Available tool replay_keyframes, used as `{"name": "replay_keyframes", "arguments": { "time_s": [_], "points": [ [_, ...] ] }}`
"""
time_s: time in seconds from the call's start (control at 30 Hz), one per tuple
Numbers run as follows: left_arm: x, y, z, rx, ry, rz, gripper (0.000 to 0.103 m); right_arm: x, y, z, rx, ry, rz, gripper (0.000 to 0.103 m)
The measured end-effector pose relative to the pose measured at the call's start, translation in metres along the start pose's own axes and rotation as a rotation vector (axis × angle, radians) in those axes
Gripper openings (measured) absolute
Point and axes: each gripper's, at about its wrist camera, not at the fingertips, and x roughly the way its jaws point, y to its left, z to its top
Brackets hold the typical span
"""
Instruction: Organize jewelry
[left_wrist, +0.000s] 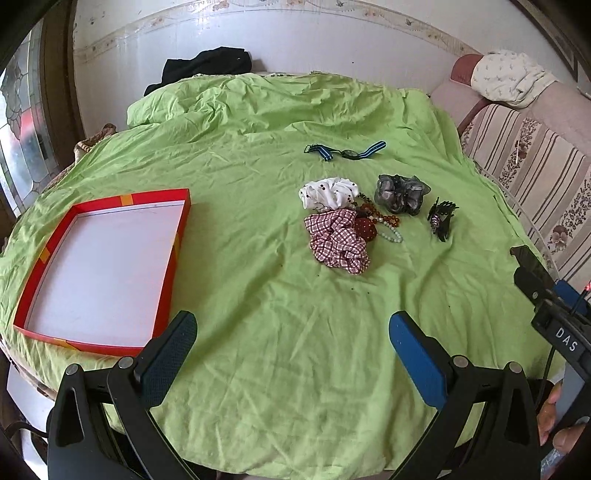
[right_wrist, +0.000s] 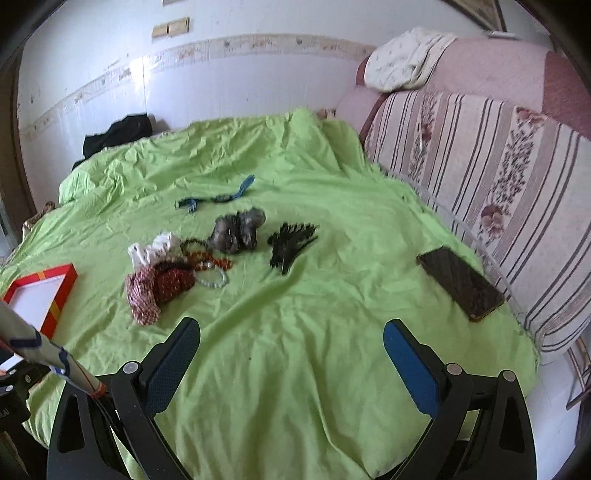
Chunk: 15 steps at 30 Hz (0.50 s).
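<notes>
A shallow red box (left_wrist: 35, 291) with a white floor lies on the green sheet at the left; only its corner (right_wrist: 68, 275) shows in the right wrist view. Right of it sits a pile: a checked scrunchie (left_wrist: 336, 243) (right_wrist: 142, 299), a white dotted scrunchie (left_wrist: 327, 194) (right_wrist: 155, 249), a grey scrunchie (left_wrist: 400, 194) (right_wrist: 238, 229), bead bracelets (left_wrist: 386, 223) (right_wrist: 212, 269), a dark red piece (left_wrist: 365, 229) (right_wrist: 173, 282) and a black claw clip (left_wrist: 441, 219) (right_wrist: 291, 245). A blue-strapped watch (left_wrist: 345, 150) (right_wrist: 218, 197) lies beyond. My left gripper (left_wrist: 291, 341) and right gripper (right_wrist: 291, 345) both hover open over bare sheet, well short of the pile.
A dark phone (right_wrist: 460, 282) lies on the sheet by the striped floral sofa cushion (right_wrist: 517, 192). Black clothing (left_wrist: 207, 66) sits at the far wall. The right-hand tool (left_wrist: 554, 314) and a hand (left_wrist: 554, 424) show at the right edge of the left wrist view.
</notes>
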Motion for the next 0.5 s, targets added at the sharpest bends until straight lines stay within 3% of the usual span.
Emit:
{"name": "replay_keyframes", "arguments": {
  "time_s": [0.1,0.5],
  "points": [
    [-0.007,0.003,-0.001,0.000,-0.009,-0.014,0.103,-0.007,0.004,0.001,-0.017,-0.035,0.001,0.101],
    [-0.045,0.012,0.005,0.023,-0.067,-0.026,0.103,-0.030,0.017,0.003,-0.055,-0.024,0.048,0.101]
  ]
}}
